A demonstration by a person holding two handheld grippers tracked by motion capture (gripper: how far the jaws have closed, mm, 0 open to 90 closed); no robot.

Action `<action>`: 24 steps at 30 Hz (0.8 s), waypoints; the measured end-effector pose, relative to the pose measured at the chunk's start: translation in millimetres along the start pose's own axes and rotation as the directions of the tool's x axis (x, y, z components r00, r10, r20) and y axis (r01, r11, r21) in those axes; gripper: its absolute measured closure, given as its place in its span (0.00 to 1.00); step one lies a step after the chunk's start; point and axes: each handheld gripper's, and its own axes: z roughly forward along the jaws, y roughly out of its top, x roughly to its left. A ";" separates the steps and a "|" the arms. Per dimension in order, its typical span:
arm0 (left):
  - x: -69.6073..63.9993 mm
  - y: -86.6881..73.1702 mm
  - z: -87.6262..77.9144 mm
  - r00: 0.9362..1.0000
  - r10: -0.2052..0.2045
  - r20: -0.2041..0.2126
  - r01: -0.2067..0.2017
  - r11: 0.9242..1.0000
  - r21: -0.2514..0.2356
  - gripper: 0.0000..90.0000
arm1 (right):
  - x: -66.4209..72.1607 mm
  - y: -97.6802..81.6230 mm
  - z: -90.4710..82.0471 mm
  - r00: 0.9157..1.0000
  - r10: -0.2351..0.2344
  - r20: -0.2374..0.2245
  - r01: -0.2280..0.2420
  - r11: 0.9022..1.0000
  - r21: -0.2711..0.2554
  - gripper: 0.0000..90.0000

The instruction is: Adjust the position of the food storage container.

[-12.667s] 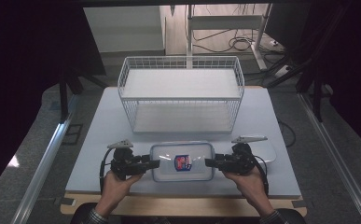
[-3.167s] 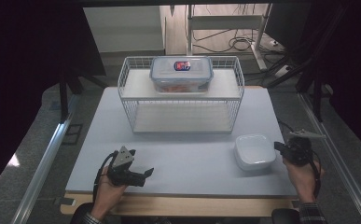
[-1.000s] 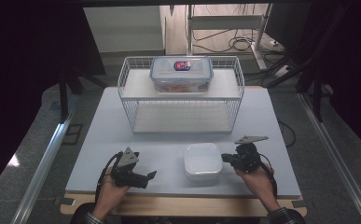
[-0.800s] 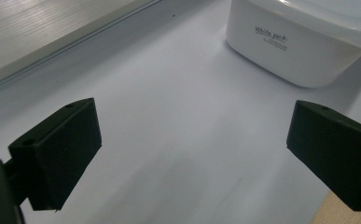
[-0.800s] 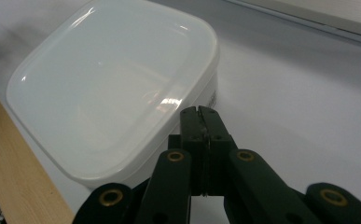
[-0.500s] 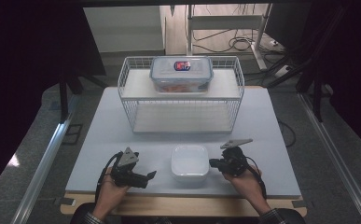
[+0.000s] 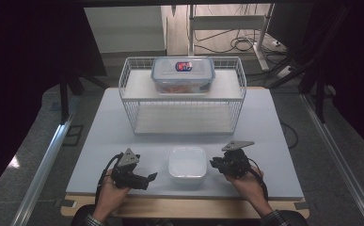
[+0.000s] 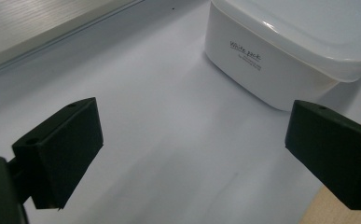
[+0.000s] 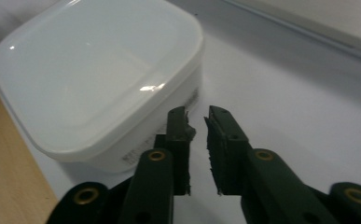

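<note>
A white table (image 7: pixel 264 122) with a pale wooden strip along its near edge carries everything. A white wire rack (image 7: pixel 182 96) stands toward its far side, with a clear lidded box (image 7: pixel 183 74) resting on the rack's upper shelf. A white square container (image 7: pixel 187 164) with its lid on sits directly on the tabletop near the front edge, well apart from the rack.

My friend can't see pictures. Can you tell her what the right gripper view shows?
A white square plastic box with a lid sits on a white table, just left of the black right tongs. The tongs' jaws stand slightly apart with nothing between them, having just been opening.
</note>
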 end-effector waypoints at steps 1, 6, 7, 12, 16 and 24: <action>-0.1 0.0 -0.1 1.000 -0.001 0.003 0.001 1.000 0.001 0.05 | -0.7 -1.1 -1.8 1.000 -0.007 0.012 0.007 1.000 -0.005 0.80; -1.7 0.5 -0.4 1.000 0.005 0.007 -0.005 1.000 0.006 0.06 | -4.8 -5.8 -11.1 0.999 -0.036 0.038 0.038 0.998 -0.055 0.60; -1.8 0.6 -0.4 1.000 0.007 0.008 -0.007 1.000 0.007 0.06 | -5.7 -6.9 -12.7 0.998 -0.040 0.041 0.042 0.997 -0.064 0.56; -2.1 0.0 -0.2 1.000 0.020 0.003 -0.020 1.000 0.010 0.06 | -10.3 -11.9 -16.5 0.999 -0.034 0.031 0.037 0.995 -0.091 0.36; -4.2 -1.0 1.2 0.998 0.062 -0.012 -0.062 0.998 0.012 0.06 | -12.1 -14.7 -14.6 0.999 -0.036 0.022 0.038 0.995 -0.089 0.26; -4.0 -1.6 1.5 0.997 0.070 -0.015 -0.070 0.998 0.008 0.05 | -12.5 -17.4 -8.3 0.998 -0.065 -0.001 0.064 0.995 -0.073 0.15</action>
